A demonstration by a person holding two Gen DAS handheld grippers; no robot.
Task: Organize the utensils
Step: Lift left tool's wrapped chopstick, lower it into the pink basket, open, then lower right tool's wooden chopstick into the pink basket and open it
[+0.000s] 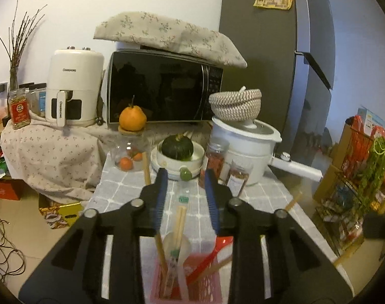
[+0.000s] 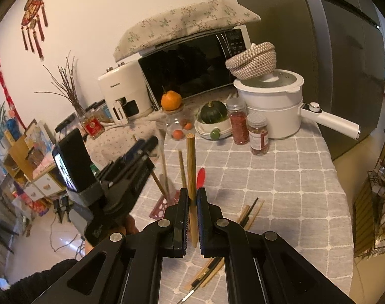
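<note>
Utensils [image 1: 178, 230] in pink basket [image 1: 212, 286], grey checked tablecloth [image 2: 281, 177]

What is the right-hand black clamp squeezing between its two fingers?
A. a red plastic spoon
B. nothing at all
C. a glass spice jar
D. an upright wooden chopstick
D: the right gripper is shut on an upright light-brown wooden chopstick, which stands between its fingers.

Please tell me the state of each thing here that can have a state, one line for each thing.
Left hand-held gripper: open, above the pink holder.
Right hand-held gripper: shut on a wooden chopstick.
Pink holder: holds utensils.
Microwave: door closed.
White pot: lid on, basket on top.
</note>
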